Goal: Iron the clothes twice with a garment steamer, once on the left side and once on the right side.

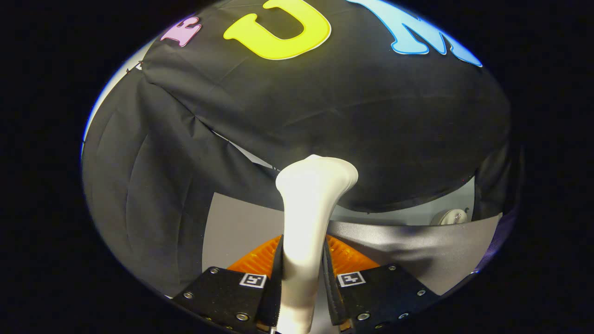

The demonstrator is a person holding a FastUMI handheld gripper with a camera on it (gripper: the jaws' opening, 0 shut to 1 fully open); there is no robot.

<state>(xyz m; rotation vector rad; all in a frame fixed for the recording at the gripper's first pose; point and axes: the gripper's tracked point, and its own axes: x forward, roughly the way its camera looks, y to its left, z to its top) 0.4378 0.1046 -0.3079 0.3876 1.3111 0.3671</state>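
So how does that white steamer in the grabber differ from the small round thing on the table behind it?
The garment steamer is tall and upright, clamped between the gripper fingers; the small round object sits low, beyond them, untouched. The steamer looks large and close; the round object looks small, partly hidden beside the black cloth. Both are pale.

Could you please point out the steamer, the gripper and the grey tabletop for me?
steamer point(312, 195): gripper view, on its white neck.
gripper point(302, 278): gripper view, between the fingertips clamping the steamer.
tabletop point(236, 227): gripper view, bare patch.
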